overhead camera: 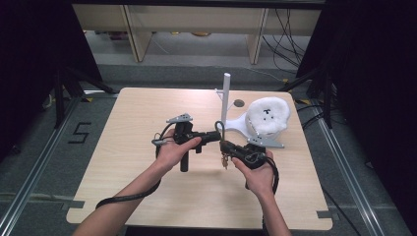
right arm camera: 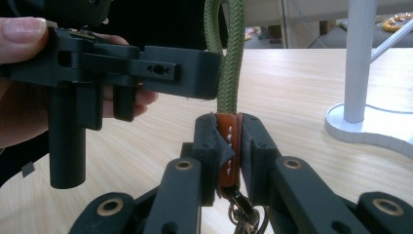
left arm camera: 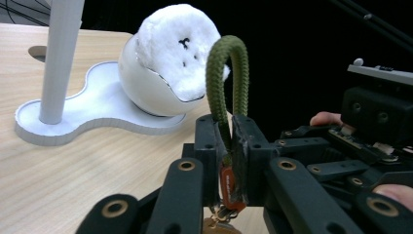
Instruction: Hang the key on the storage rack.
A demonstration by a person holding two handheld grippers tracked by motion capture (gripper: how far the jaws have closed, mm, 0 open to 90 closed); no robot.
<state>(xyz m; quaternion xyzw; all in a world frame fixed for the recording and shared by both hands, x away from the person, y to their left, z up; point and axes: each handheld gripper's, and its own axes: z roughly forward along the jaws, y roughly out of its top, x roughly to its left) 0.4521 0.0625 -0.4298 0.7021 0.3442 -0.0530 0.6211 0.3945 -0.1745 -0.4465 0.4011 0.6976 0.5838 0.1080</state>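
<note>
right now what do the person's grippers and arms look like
Both are matte black handheld tools. The left gripper has a pistol-style handle, and each carries a grey three-cornered plate on top. The right gripper shows two blocky black jaws on linked bars with brass-coloured pivot rings. A black cable trails from each gripper along the forearm. The forearms are bare, with no sleeves or gloves in view.

Plush ball (overhead camera: 268, 115) right of post (overhead camera: 226, 98)
</note>
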